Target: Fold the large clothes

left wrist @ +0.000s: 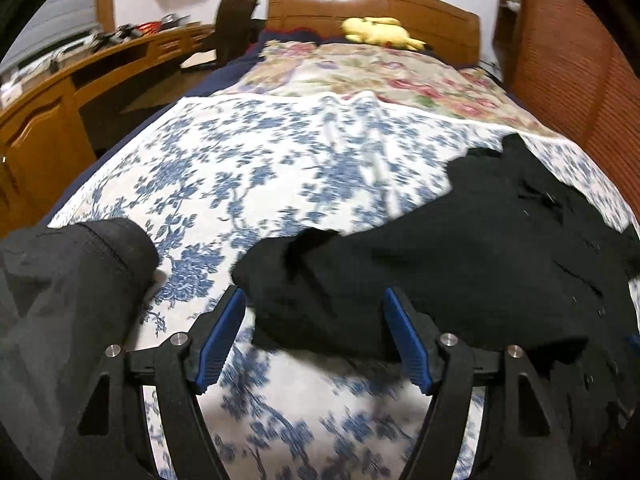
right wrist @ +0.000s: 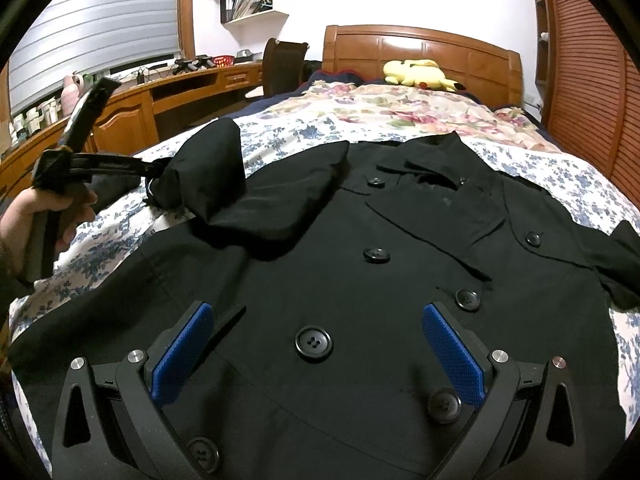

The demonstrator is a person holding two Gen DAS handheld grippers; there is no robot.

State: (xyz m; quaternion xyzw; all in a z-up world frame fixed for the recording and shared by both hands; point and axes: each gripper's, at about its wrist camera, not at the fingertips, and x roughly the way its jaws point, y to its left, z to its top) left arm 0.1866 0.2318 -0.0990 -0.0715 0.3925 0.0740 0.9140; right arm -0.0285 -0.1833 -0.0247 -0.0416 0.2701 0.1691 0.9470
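A black double-breasted coat [right wrist: 360, 280] lies face up on the bed, collar toward the headboard. Its left sleeve [right wrist: 224, 184] is bunched and folded over the chest. My right gripper [right wrist: 320, 352] is open and empty, hovering over the coat's front buttons. In the left wrist view my left gripper [left wrist: 316, 340] is open, with the sleeve end [left wrist: 320, 280] lying between its blue pads [left wrist: 222, 340]. The left gripper also shows in the right wrist view [right wrist: 152, 172], beside the bunched sleeve.
The bed has a blue floral sheet [left wrist: 240, 168] and a rose-print quilt [right wrist: 400, 108] farther back. A yellow plush toy [right wrist: 416, 72] lies by the wooden headboard [right wrist: 420, 48]. A wooden desk [right wrist: 160, 92] and chair [right wrist: 284, 64] stand left; a louvred wardrobe [right wrist: 592, 80] stands right.
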